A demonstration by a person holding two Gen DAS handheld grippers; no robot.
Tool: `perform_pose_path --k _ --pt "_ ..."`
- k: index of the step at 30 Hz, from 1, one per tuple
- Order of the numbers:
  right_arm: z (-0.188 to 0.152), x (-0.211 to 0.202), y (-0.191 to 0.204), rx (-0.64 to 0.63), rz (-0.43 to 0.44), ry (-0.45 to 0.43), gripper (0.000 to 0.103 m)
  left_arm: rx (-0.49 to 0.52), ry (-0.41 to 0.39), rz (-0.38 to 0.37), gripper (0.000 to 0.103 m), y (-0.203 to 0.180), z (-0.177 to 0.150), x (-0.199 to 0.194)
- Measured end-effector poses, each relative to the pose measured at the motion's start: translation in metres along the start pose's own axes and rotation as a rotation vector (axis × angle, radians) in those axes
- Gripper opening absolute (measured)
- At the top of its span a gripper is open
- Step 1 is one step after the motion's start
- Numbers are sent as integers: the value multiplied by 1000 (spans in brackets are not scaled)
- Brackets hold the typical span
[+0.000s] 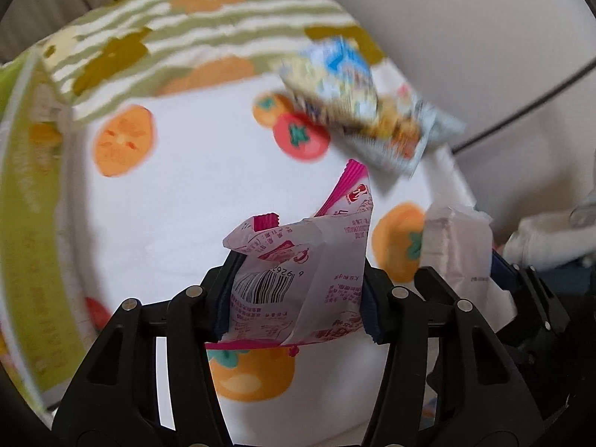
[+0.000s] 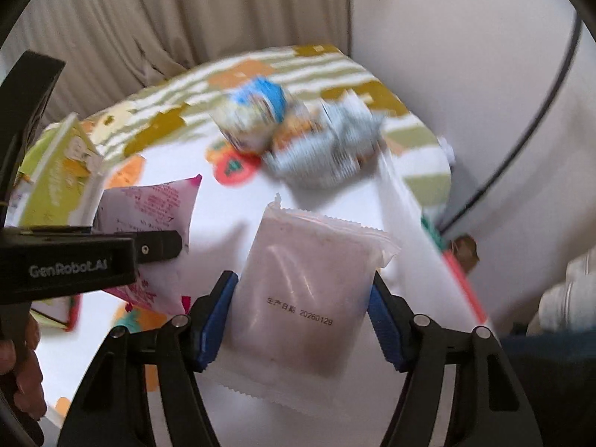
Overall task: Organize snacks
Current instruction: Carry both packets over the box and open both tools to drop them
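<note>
Both grippers hold packets: the left gripper [image 1: 298,298] clamps a pink packet [image 1: 298,260], the right gripper [image 2: 303,320] a pale packet [image 2: 309,290]. The green box [image 1: 33,205] lies at nine o'clock, nearer the left.

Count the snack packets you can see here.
4, maybe more hidden: pink-edged white packet in left gripper, pale frosted packet in right gripper, two blurry blue-printed packets on the fruit-print tablecloth.
</note>
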State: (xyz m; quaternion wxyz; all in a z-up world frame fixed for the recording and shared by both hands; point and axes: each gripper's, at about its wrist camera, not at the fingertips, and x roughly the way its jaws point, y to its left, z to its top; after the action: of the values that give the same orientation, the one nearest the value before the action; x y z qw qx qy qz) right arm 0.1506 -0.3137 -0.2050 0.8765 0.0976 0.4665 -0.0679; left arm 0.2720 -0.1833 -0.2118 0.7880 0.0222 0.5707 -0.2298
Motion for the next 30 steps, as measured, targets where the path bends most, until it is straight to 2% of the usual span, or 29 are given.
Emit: perform_pose_path --k 5,10,14,22,26,29,30 --pt "42 -25 29 -112 105 -67 64 -104 -133 -26 50 29 5 -74" --pt "79 -44 87 -226 239 -98 64 -184 -227 30 50 84 10 -136" --pt "97 -51 139 -256 351 -102 64 -244 -292 69 50 142 10 -180" --pt "123 -45 247 -301 482 -83 64 -285 -310 174 50 251 23 -216" --pt "131 -33 283 -301 477 -78 64 -286 -307 187 50 299 36 -220" --pt "135 -22 303 -295 459 -64 64 -287 -247 189 51 331 46 -209" --pt "135 -20 305 -293 454 -59 64 -292 -231 182 56 340 48 -202"
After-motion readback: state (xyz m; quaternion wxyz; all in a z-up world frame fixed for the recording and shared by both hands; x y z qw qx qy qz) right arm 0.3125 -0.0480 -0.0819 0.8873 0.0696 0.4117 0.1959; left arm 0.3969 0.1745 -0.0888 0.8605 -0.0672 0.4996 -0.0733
